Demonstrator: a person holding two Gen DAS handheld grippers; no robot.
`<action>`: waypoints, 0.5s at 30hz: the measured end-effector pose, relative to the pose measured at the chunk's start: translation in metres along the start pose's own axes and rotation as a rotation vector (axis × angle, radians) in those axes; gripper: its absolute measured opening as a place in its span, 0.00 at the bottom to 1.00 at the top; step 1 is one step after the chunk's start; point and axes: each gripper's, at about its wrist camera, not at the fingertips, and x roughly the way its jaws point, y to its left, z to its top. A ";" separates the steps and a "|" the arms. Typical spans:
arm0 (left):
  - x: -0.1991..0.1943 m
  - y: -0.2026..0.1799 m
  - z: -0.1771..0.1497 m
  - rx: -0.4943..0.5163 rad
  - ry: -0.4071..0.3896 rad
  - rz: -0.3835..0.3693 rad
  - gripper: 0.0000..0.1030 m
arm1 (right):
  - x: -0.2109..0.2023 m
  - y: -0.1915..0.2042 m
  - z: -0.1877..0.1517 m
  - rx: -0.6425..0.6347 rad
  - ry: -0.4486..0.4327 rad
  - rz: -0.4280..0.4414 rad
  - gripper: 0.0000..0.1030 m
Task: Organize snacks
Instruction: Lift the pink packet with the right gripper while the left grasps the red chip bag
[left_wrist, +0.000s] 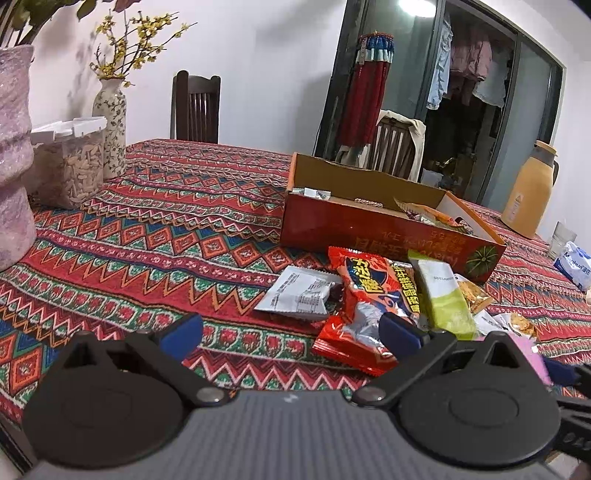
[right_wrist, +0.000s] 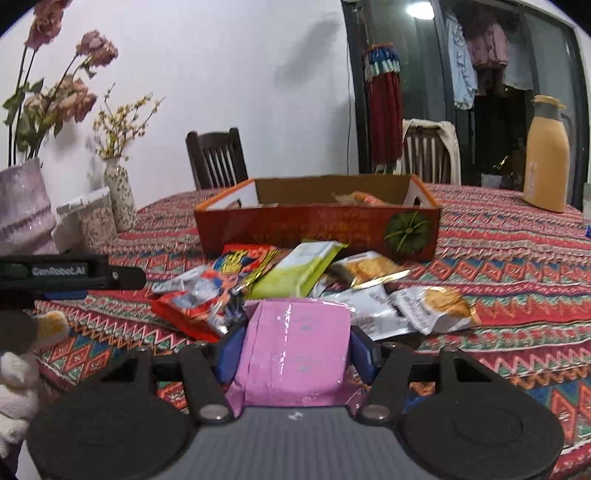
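The right gripper (right_wrist: 293, 350) clamps a pink packet (right_wrist: 295, 347), long axis toward the box (right_wrist: 317, 225); snacks (right_wrist: 295, 273) lie between. The left gripper (left_wrist: 291, 332) gapes empty.

Bright ceiling lamp (left_wrist: 416, 6) glare, soft wall shadows, curved fisheye edges (dark corners), slight blur.

Pink pack (right_wrist: 295, 347) upright, pinched between my right fingers (right_wrist: 231, 356). Red (right_wrist: 195, 306), green (right_wrist: 299, 271) and cracker packs (right_wrist: 432, 306) piled before the open red box (right_wrist: 317, 229), few snacks inside.
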 end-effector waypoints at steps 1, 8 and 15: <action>0.003 -0.002 0.002 0.009 0.002 0.002 1.00 | -0.003 -0.003 0.001 0.004 -0.012 -0.005 0.58; 0.023 -0.032 0.011 0.065 0.013 -0.012 1.00 | -0.004 -0.034 0.013 0.051 -0.067 -0.055 0.58; 0.050 -0.066 0.009 0.131 0.069 -0.053 0.75 | 0.007 -0.067 0.022 0.097 -0.094 -0.100 0.58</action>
